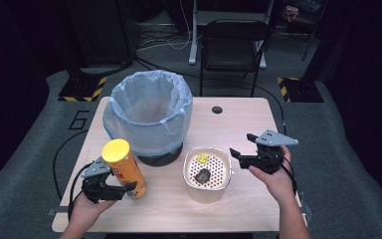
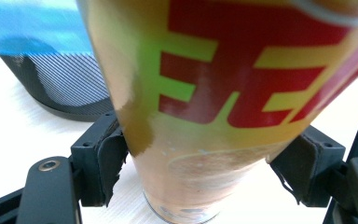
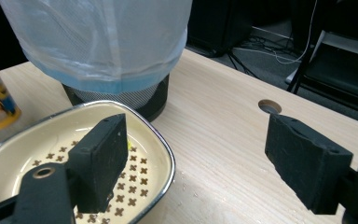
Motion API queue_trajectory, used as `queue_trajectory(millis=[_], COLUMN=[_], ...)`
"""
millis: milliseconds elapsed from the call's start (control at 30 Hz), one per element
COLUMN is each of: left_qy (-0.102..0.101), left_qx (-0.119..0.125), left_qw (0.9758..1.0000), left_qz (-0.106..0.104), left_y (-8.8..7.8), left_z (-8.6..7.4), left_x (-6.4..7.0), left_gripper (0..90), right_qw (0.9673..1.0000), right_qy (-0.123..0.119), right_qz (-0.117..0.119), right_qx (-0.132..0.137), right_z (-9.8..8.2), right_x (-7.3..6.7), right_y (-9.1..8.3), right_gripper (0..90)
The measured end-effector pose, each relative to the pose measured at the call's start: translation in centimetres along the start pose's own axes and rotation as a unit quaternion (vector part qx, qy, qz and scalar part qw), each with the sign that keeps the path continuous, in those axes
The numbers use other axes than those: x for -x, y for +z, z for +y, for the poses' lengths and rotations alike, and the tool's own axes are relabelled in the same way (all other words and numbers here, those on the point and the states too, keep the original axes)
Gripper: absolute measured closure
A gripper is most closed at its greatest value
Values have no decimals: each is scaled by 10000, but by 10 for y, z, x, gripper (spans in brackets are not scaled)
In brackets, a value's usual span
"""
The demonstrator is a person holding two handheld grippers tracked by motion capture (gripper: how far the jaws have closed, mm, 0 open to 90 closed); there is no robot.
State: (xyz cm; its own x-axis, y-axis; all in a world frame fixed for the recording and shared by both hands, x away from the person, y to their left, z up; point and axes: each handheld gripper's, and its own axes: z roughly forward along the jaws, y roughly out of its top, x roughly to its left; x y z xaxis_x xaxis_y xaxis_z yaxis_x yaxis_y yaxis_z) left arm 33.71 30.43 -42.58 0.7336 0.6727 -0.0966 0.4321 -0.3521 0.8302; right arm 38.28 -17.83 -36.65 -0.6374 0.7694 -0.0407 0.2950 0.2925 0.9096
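Note:
A tall yellow chip can [image 1: 123, 168] with a yellow lid stands tilted at the front left of the wooden table [image 1: 238, 124]. My left gripper [image 1: 128, 188] is shut on its lower part. In the left gripper view the pads [image 2: 108, 161] press on both sides of the can [image 2: 223, 93], whose base hangs a little above the table. My right gripper [image 1: 242, 144] is open, with nothing between its jaws, just right of a cream dish [image 1: 186, 169] with a perforated insert. A dark lump [image 1: 202, 175] and a small yellow scrap [image 1: 201, 159] lie in the dish.
A mesh bin lined with a pale blue bag [image 1: 149, 114] stands behind the can and the dish, close to both. A cable hole [image 1: 217, 109] is in the far part of the table. A black chair [image 1: 234, 45] stands beyond it.

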Motion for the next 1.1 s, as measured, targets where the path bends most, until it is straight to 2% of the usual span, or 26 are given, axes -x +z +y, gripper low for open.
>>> queue_trajectory(millis=[67,267,467,733,833,867,1033,1067,1100], left_qy=[-24,126,173,183,162,162,233,233,255], left_qx=[26,-73,-43,-31,-49,-49,-48,-48,-24], left_qw=[10000,9999,9998,9997,9996,9996,9993,9993,9991], left_qz=[31,46,-26,-165,-219,-219,-304,-304,-335], left_y=[-4,-21,-32,-52,-53,-53,-63,-63,-68], left_z=[7,35,57,104,117,117,149,149,160], left_x=[2,9,17,27,26,26,32,32,35], left_gripper=[240,240,240,240,241,241,241,241,240], right_qw=[10000,9998,9994,9986,9983,9983,9977,9977,9975], right_qy=[46,119,190,363,402,408,430,430,403], right_qz=[4,-42,-76,-191,-203,-194,-211,-211,-243], right_qx=[-21,-178,-264,-329,-361,-368,-485,-485,-531], right_z=[-3,-16,-29,-55,-60,-62,-69,-69,-72], right_x=[2,4,5,10,11,12,13,13,15], right_y=[2,6,7,12,14,14,18,18,19], right_gripper=[212,218,219,225,226,226,226,226,226])
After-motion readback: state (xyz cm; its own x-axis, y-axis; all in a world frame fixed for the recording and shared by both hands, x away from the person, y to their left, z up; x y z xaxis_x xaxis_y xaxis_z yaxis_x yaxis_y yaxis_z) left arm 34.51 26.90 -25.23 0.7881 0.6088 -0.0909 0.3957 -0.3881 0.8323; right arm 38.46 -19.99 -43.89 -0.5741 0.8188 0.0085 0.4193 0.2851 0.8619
